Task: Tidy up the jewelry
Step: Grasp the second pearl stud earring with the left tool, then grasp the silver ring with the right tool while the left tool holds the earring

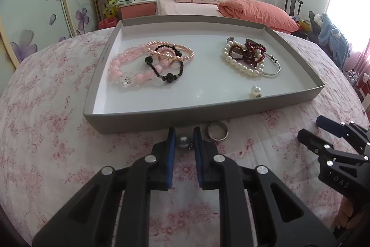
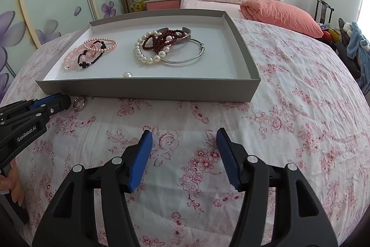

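Left gripper [image 1: 183, 139] fingers narrowly bracket the pearl [image 1: 183, 141], contact unclear; it's small, hard, slippery: pinch mid-sphere. Right gripper [image 2: 184, 142] gapes empty.

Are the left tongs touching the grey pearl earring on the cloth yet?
Cannot tell. In the left wrist view the left tongs bracket the grey pearl earring, but any gap at the pads is too slim to judge; the right wrist view hides it.
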